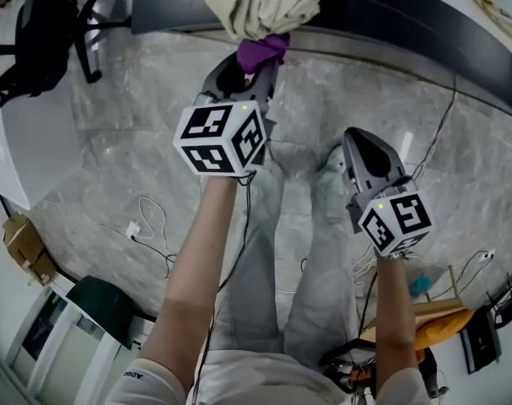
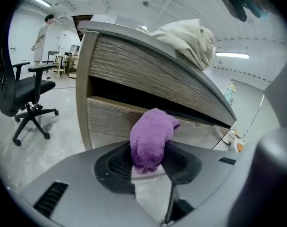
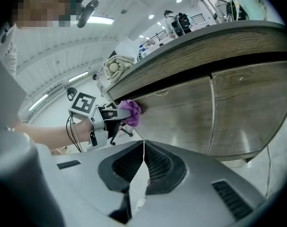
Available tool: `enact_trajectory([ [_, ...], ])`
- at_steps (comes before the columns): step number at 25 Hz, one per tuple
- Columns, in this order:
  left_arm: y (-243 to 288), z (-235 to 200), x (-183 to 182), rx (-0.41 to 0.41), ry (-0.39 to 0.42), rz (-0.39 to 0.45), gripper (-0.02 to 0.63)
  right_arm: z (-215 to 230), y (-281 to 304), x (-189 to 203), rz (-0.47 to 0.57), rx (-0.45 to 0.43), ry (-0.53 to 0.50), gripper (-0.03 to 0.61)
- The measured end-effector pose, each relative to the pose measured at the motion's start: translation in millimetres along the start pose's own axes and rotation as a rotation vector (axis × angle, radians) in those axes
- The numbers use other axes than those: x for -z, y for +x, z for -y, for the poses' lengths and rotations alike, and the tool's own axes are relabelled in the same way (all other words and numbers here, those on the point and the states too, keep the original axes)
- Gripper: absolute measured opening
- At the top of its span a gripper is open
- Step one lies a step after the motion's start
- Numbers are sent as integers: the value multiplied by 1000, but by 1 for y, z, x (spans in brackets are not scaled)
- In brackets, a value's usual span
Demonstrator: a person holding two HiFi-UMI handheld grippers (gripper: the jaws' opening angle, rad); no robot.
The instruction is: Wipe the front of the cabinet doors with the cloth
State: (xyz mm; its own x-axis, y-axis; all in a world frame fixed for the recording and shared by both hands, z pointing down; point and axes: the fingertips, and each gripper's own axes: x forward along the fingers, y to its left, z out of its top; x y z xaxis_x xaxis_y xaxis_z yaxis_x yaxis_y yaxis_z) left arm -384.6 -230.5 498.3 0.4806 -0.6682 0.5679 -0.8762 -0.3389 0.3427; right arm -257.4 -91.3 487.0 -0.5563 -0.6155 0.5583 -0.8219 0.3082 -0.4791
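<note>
A: Nearest first. State of the left tongs [image 2: 150, 163]?

B: Clamped on the purple cloth [image 2: 151, 135]. The wad sticks out past the tips, straight ahead along the line of the tongs. The right tongs [image 3: 144, 148] have their pads together with nothing between them. They are held back, well apart from the cabinet.

A: So the left hand is the nearer one.

B: By a clear margin. In the right gripper view, the cloth's nose sits at the upper edge of the cabinet doors [image 3: 181, 117], just under the dark gap below the desk [image 3: 200, 44]. It looks to be touching the wood, though contact is not certain.

A: Which way does the work lie?

B: The door fronts run sideways, long axis along the desk's edge. Most of the bare wood stretches toward the person's right and down to the floor. Judgement: the stroke wants to be a sideways sweep with the cloth pressed forward, flat to the panel, not a poke.

A: Farther off?

B: A beige bundle [image 2: 190, 39] is heaped on the desk directly above the cloth; a sideways or downward stroke would miss it. Past the cabinet's end stands an office chair [image 2: 18, 91].
</note>
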Motion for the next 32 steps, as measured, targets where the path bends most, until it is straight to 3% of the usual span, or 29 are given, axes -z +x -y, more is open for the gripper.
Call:
enact_trajectory([
  [8,-22,-57,-12,26,56,-25,153,-45,44,-4,24,13,24,28],
  [16,-37,-85,-3,-78,-75,1,153,-61,58,-2,14,-56,1,28],
  [21,-22,-39,15,-47,-82,-7,153,-41,37,2,-16,-86,-32,28],
  [26,19,47,52,24,-90,-56,153,12,-3,11,-29,-51,-30,28],
  [32,87,158,94,138,-15,-153,153,70,-45,28,-35,-40,18,28],
])
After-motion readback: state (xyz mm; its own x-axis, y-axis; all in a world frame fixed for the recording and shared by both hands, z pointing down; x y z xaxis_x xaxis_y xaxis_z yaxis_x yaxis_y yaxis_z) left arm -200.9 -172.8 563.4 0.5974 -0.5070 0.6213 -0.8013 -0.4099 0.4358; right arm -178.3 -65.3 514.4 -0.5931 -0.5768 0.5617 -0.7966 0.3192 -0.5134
